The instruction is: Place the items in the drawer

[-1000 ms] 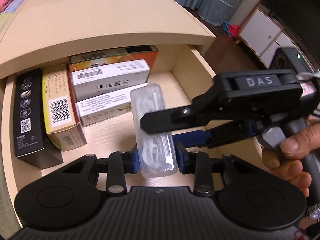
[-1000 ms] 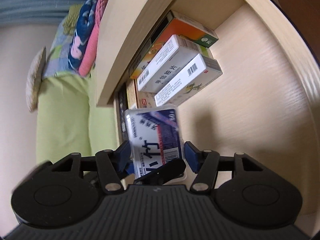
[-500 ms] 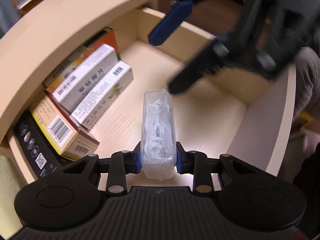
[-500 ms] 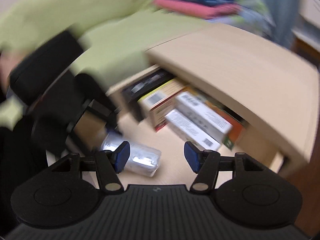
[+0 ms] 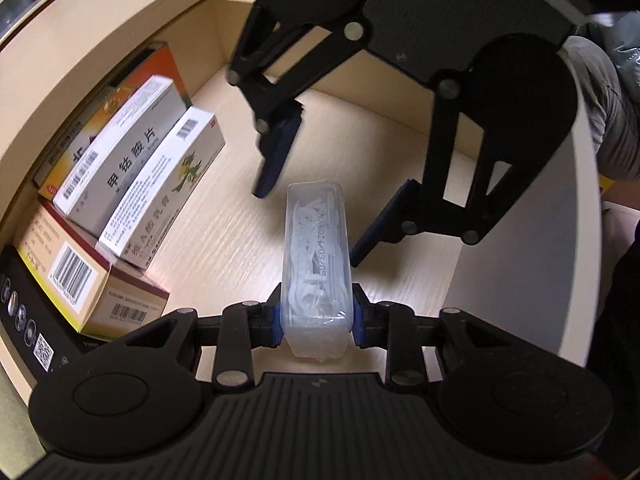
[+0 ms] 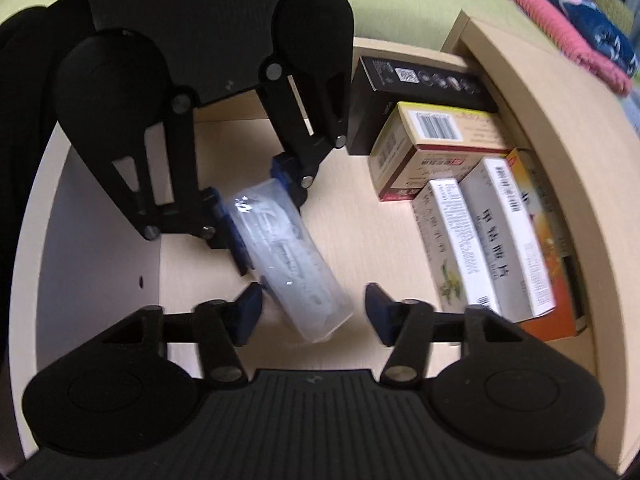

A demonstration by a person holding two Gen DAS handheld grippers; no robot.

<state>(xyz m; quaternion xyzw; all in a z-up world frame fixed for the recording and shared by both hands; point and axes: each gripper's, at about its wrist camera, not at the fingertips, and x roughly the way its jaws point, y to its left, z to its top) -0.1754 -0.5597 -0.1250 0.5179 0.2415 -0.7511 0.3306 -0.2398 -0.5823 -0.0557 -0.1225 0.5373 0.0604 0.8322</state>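
Clamping a clear plastic case (image 5: pixel 316 256) by its near end, the left hand-held gripper (image 5: pixel 316 316) has its blue pads (image 5: pixel 275 320) pressed against both long sides of the case. The case holds coiled white cord and carries a printed date on its top face. It juts forward from the fingers, hanging over the pale wooden floor of the open drawer (image 5: pixel 392 152); whether its far end touches the floor cannot be told.

Facing it from the opposite side, the right hand-held gripper (image 5: pixel 316 208) has its fingers spread wide, one blue pad on either side of the case's far end without touching it. In the right wrist view the same case (image 6: pixel 288 256) lies tilted between the open right hand-held gripper (image 6: pixel 314 312) in the foreground and the left hand-held gripper (image 6: pixel 256 208) behind.

Along one side of the drawer sit several boxes: two white medicine boxes (image 5: pixel 140 176) leaning on an orange box (image 5: pixel 160 68), a yellow box with a barcode (image 5: pixel 76 272), and a black box (image 5: pixel 24 320) nearest the corner. The case is well apart from them, towards the drawer's middle.
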